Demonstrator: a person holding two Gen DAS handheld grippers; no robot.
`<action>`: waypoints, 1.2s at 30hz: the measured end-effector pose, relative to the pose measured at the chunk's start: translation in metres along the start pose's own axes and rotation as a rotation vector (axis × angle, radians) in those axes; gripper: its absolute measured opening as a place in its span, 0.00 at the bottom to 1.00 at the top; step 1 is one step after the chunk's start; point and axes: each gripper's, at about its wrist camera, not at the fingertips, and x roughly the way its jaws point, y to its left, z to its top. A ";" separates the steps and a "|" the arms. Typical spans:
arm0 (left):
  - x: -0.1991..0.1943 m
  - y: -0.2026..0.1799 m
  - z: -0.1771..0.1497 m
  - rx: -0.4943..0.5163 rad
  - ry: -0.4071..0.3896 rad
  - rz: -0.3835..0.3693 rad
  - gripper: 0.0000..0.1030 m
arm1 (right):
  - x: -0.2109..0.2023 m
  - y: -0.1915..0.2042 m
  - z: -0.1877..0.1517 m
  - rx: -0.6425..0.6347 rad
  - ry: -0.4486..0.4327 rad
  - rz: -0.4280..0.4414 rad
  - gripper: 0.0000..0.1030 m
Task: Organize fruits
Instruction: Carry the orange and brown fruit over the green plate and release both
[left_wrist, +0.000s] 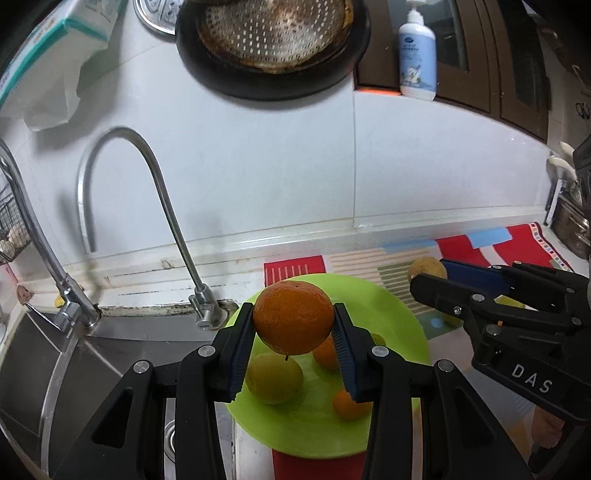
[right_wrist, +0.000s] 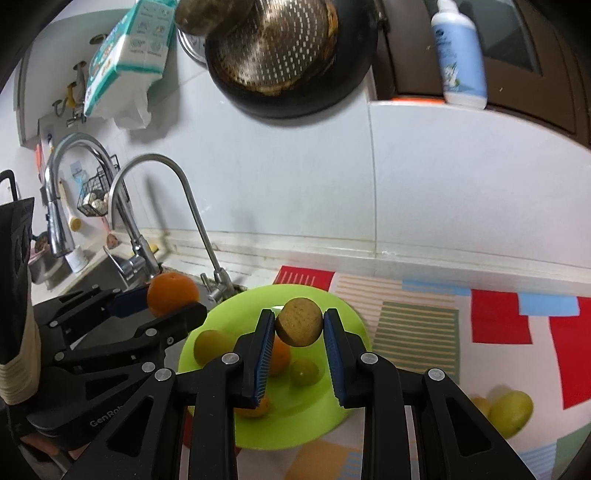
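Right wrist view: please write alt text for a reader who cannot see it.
The right tongs grip a small round brown fruit above a lime-green plate that holds several orange and yellow-green fruits. At left, the left tongs hold an orange near the sink tap. The plate sits on a colourful patterned mat.

Plate (left_wrist: 402, 325): on the patterned mat (right_wrist: 417, 325), just right of the sink (left_wrist: 33, 350).
On the plate: several fruits (left_wrist: 274, 378) — loosely grouped near its middle.
Orange (left_wrist: 293, 317): between the left gripper's (left_wrist: 294, 325) pads, above the plate.
Round fruit (right_wrist: 299, 322): clamped in the right gripper (right_wrist: 299, 326), above the plate's far side.
Taps (left_wrist: 147, 206): behind the sink, against the wall.
Loose fruits (right_wrist: 511, 408): on the mat — right of the plate.
Pan (left_wrist: 273, 48): on the wall, above.
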 end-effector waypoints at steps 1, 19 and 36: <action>0.004 0.001 0.000 0.000 0.005 -0.001 0.40 | 0.006 -0.001 0.000 0.001 0.008 0.004 0.28; 0.062 0.007 -0.013 -0.005 0.111 -0.005 0.41 | 0.078 -0.017 -0.017 0.026 0.126 0.041 0.28; 0.002 0.004 -0.011 -0.038 0.040 0.037 0.65 | 0.020 -0.020 -0.018 0.040 0.037 -0.047 0.53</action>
